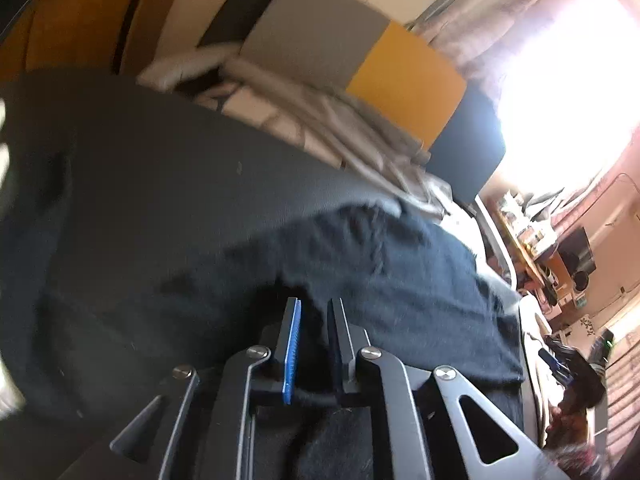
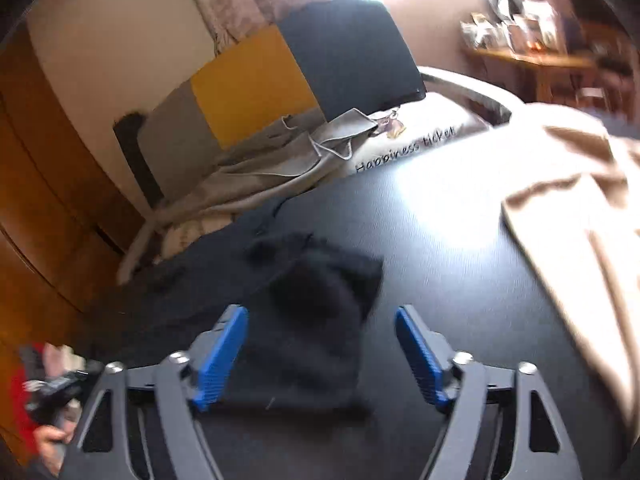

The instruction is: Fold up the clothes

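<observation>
A dark navy garment lies spread over a black table. My left gripper is shut on a fold of this cloth, which runs between its blue pads and bunches below them. In the right wrist view the same dark garment lies crumpled in a heap on the black table. My right gripper is open, its blue pads wide apart on either side of the heap, holding nothing. A beige garment lies at the table's right side.
Behind the table stands a sofa with grey, yellow and dark blue cushions and crumpled grey cloth. A white pillow with printed writing lies there. A cluttered wooden shelf stands far right. A hand shows at lower left.
</observation>
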{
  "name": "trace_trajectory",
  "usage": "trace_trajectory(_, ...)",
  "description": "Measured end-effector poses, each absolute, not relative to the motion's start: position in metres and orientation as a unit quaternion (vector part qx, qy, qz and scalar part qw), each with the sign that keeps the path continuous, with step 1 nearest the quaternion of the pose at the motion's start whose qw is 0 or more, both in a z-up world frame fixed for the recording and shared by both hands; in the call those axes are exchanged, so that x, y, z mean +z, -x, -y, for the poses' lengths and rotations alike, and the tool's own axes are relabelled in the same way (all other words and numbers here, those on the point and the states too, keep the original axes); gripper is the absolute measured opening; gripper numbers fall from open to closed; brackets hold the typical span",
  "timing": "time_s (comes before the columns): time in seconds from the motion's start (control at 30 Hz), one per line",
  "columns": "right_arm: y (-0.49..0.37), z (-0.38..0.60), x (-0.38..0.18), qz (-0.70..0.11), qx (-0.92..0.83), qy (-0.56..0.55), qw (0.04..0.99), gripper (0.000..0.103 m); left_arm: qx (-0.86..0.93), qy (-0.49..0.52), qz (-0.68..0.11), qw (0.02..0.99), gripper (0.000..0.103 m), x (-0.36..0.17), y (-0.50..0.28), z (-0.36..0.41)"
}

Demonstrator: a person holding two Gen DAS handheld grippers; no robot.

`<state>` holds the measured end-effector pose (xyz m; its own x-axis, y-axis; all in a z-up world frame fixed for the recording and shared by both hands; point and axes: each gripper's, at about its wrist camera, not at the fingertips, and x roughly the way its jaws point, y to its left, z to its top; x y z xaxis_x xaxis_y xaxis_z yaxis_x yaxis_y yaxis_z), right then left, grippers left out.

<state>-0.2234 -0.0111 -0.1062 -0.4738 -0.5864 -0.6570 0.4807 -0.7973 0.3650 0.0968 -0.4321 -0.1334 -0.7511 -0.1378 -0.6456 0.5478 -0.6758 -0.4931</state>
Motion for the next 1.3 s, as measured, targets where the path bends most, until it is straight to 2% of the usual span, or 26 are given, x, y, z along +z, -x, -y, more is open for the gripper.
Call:
trace_trajectory(0.07,0.246,0.017,-0.115,0.049,-0.852,-0.429,0.296,0.046,-0.879,-0.294,-0.328,0.184,0.014,-0.125,-0.086,0.425)
trace_trajectory(0.27,0.295,0.031,-0.152,0.063,-0.819,-0.493,0.287,0.044,-0.9,-0.336,-0.238,0.139,0.015,-0.123,-0.04,0.39)
trace_trajectory(0.3,0.292,0.037,-0.152,0.026,-0.826,-0.485,0.285,0.044,-0.902,-0.346,-0.223,0.134,0.015,-0.126,-0.032,0.383)
trace_trajectory(0.37,0.285,0.048,-0.153,-0.048,-0.837,-0.469,0.279,0.035,-0.904,-0.357,-0.198,0.125,0.015,-0.13,-0.02,0.37)
trace_trajectory(0.4,0.282,0.054,-0.153,-0.085,-0.84,-0.459,0.275,0.013,-0.906,-0.361,-0.186,0.121,0.015,-0.133,-0.015,0.364)
trace_trajectory(0.53,0.268,0.076,-0.155,-0.23,-0.842,-0.415,0.257,0.01,-0.898,-0.397,-0.149,0.119,0.019,-0.158,-0.002,0.347)
trace_trajectory(0.57,0.265,0.081,-0.156,-0.264,-0.839,-0.403,0.251,0.01,-0.895,-0.402,-0.15,0.12,0.019,-0.163,-0.001,0.346)
trace_trajectory(0.7,0.272,0.073,-0.155,-0.262,-0.845,-0.402,0.234,0.01,-0.891,-0.395,-0.188,0.117,0.019,-0.162,-0.007,0.354)
trace_trajectory(0.8,0.277,0.066,-0.146,-0.223,-0.846,-0.416,0.247,0.022,-0.889,-0.39,-0.212,0.108,0.019,-0.153,-0.006,0.361)
trace_trajectory(0.87,0.282,0.066,-0.131,-0.174,-0.845,-0.423,0.277,0.023,-0.894,-0.377,-0.217,0.102,0.022,-0.14,-0.002,0.368)
trace_trajectory(0.9,0.284,0.069,-0.123,-0.148,-0.845,-0.42,0.295,0.027,-0.898,-0.369,-0.217,0.101,0.022,-0.134,0.002,0.373)
trace_trajectory(0.97,0.29,0.078,-0.111,-0.094,-0.827,-0.431,0.349,0.064,-0.903,-0.359,-0.213,0.101,0.024,-0.121,0.017,0.383)
trace_trajectory(1.0,0.294,0.084,-0.105,-0.068,-0.816,-0.436,0.373,0.07,-0.904,-0.355,-0.218,0.097,0.024,-0.116,0.025,0.389)
trace_trajectory(1.13,0.317,0.127,-0.097,-0.021,-0.776,-0.457,0.434,0.071,-0.888,-0.367,-0.275,0.035,0.03,-0.111,0.076,0.418)
trace_trajectory(1.3,0.347,0.174,-0.11,-0.002,-0.75,-0.487,0.448,0.068,-0.883,-0.399,-0.247,0.028,0.03,-0.119,0.14,0.433)
